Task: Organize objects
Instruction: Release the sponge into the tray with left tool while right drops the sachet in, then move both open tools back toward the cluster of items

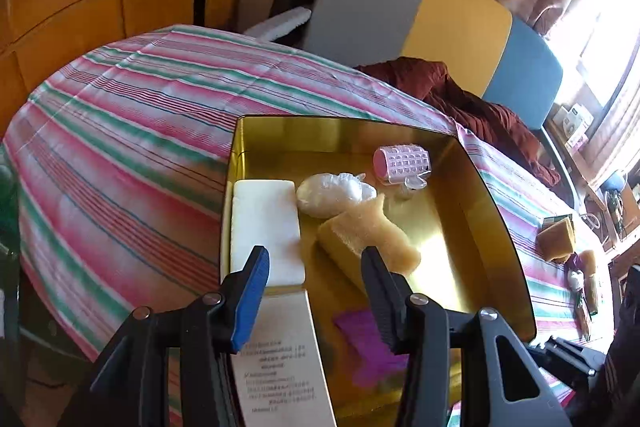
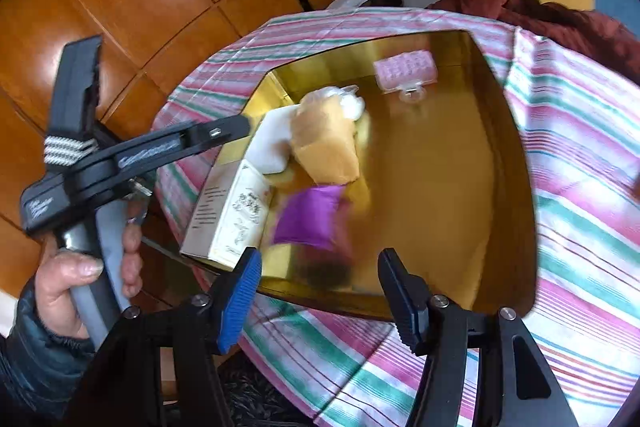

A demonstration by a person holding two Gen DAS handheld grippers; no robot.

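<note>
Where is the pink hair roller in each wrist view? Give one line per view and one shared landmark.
Left wrist view: pink hair roller lies centre-right, at the gold tin's far end.
Right wrist view: pink hair roller sits upper centre, again at the tin's far end.
Shared landmark: the tan sponge mid-tin.

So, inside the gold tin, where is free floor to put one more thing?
The gold tin is bare on its right half, between the pink roller and the near wall. The left is crowded: white block, tan sponge, purple pouch, paper box.
</note>
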